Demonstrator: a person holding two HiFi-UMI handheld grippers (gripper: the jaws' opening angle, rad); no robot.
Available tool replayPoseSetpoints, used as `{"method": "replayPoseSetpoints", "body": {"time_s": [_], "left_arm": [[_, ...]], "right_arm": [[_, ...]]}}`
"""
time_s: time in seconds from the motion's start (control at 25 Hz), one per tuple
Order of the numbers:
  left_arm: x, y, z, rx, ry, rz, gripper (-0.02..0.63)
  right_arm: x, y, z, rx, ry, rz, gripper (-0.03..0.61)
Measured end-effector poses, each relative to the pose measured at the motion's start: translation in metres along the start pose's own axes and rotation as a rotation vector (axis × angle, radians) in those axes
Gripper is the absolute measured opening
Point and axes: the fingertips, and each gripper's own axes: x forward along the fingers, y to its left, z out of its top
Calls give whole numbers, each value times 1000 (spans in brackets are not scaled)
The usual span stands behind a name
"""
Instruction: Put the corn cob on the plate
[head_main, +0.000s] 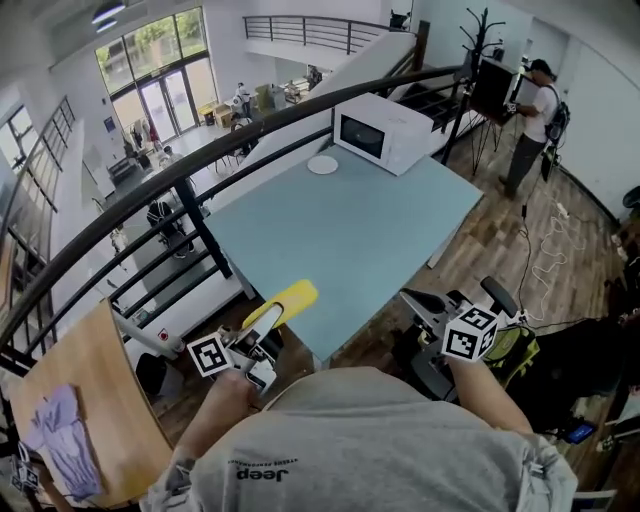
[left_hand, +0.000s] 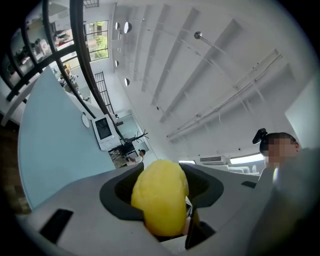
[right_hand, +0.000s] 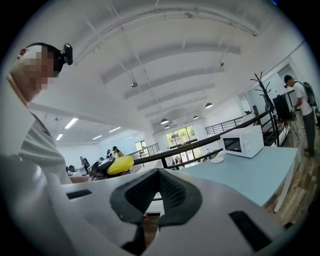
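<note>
Jutting from the left claw (head_main: 262, 328), the corn cob (head_main: 287, 298) is gripped at its near end, and its yellow tip is carried in the air right at the near left corner of the counter (head_main: 340, 235). In the left gripper view the cob is seen wedged between the two pads, its rounded end filling the gap. It is held tilted, with the tip aimed toward the far side.

The plate (head_main: 322, 165), small and white, is found at the far end of the light blue counter, well apart from the cob. Just beside the plate a white microwave (head_main: 382, 132) is set, with its door shut.

The right claw (head_main: 428, 303) is held out just off the counter's near edge, over the wooden floor (head_main: 500, 240). Its pads are pressed together and nothing is caught between them.

A black railing (head_main: 200, 160) is run along the counter's left side. Low on the left a wooden table top (head_main: 90, 400) is spotted, with a purple cloth (head_main: 60, 445) laid on it. At the far right a person (head_main: 530, 120) with a backpack is seen standing on the floor, near a coat stand (head_main: 478, 30).
</note>
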Motion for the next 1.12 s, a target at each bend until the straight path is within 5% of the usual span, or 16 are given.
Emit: {"method": "replayPoseSetpoints", "body": {"time_s": [0.56,1.12], "left_arm": [[-16,81,150,-31,21,-13,235],[14,126,170,-14,-40,83,235]], "right_arm": [[152,-12,34,12,26,-74,17],[185,-85,42,48,73,-28,17]]}}
